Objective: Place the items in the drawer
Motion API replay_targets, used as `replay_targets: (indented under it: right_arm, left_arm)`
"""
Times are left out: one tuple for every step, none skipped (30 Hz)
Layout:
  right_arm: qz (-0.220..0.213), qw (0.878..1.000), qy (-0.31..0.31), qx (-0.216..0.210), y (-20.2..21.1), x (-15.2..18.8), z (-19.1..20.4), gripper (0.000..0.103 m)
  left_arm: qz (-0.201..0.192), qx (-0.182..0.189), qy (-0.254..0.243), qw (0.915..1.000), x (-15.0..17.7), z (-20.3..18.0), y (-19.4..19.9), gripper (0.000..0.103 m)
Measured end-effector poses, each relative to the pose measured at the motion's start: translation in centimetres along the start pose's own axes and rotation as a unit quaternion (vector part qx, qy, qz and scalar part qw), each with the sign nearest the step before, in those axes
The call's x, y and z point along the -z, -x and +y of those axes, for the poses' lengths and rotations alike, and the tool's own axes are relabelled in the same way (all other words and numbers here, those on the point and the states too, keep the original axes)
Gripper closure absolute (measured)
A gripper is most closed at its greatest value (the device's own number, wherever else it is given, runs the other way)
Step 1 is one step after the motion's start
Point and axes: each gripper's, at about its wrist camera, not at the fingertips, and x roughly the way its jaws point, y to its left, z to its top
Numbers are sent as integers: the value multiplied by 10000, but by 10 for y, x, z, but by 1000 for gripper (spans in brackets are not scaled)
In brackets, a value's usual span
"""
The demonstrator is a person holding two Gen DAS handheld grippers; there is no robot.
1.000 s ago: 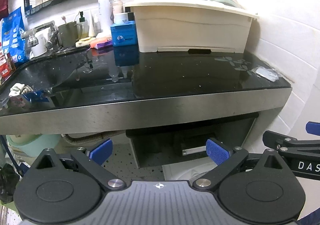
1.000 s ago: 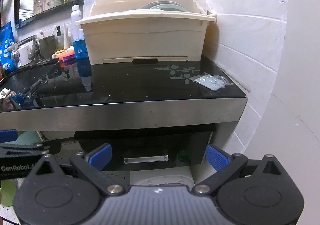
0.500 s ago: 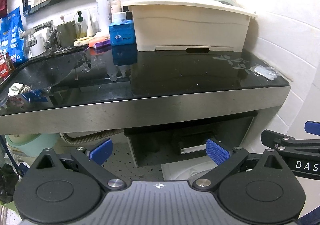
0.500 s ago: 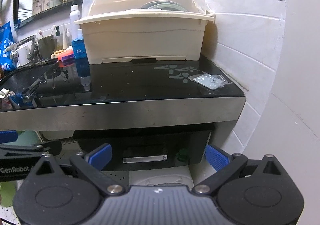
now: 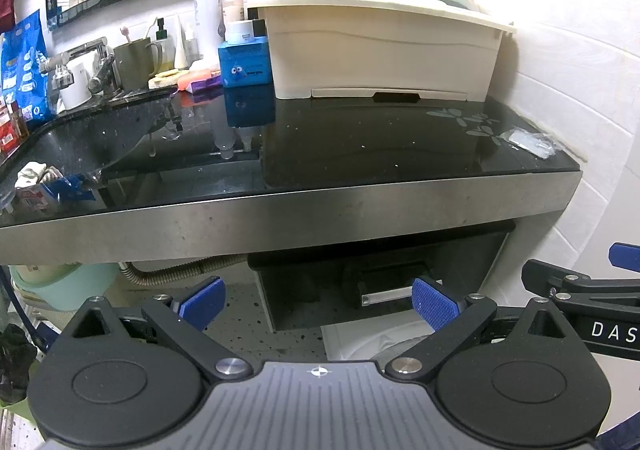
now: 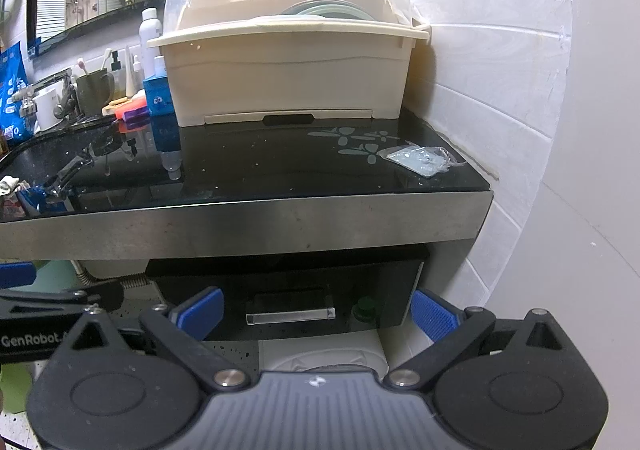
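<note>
The black counter [image 6: 280, 166] is filling both views; only the left view is showing the tap [image 5: 76, 58] at 10 o'clock. The cream rack [image 6: 288, 82] is standing at 12 o'clock. The drawer [image 6: 288, 290] is sitting shut under the counter, its handle [image 6: 291, 316] lying between the right gripper's [image 6: 316, 316] spread jaws. The left gripper [image 5: 318, 302] is gaping too, empty. A plastic bag [image 6: 420, 160] is lying at 2 o'clock.

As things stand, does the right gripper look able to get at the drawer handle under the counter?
Probably yes. The right gripper is open and empty, and the drawer handle shows straight ahead between its fingers with nothing in front of it. The drawer looks shut.
</note>
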Motion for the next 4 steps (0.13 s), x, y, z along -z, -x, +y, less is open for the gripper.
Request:
replay_targets:
  right_arm:
    - [5,10000,-5,-3,0,0,0,2]
    - [10,10000,-10,-6,-1,0,0,2]
    - [12,10000,-10,-5,-1,0,0,2]
    - [12,10000,-6,-1,-1,0,0,2]
  left_arm:
    - [5,4,3,10000,0,0,0,2]
    - [8,8,5,10000,0,0,0,2]
    - [10,12,6,10000,0,0,-1,2]
    - [13,16,8,10000,0,0,-1,2]
